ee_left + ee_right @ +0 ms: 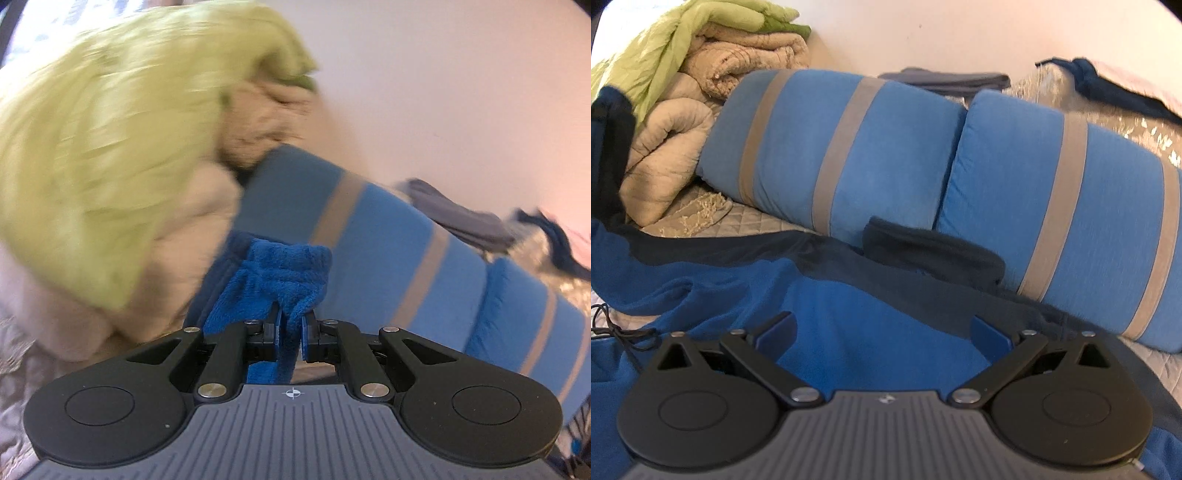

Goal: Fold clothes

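Observation:
A blue fleece garment (849, 317) with dark navy trim lies spread on the quilted bed, one navy cuff (931, 251) resting against the striped pillows. My right gripper (882, 332) hovers just above the fleece, open, with nothing between its fingers. In the left wrist view, my left gripper (290, 325) is shut on a bunched fold of the same blue fleece (280, 273), lifted off the bed. That view is motion-blurred.
Two blue pillows with grey stripes (849, 147) lie along the back. A pile of beige (665, 155) and lime green bedding (650, 55) sits at the left. Folded grey clothes (945, 79) and a navy item (1108, 88) lie by the wall. A thin black cable (613, 328) runs at left.

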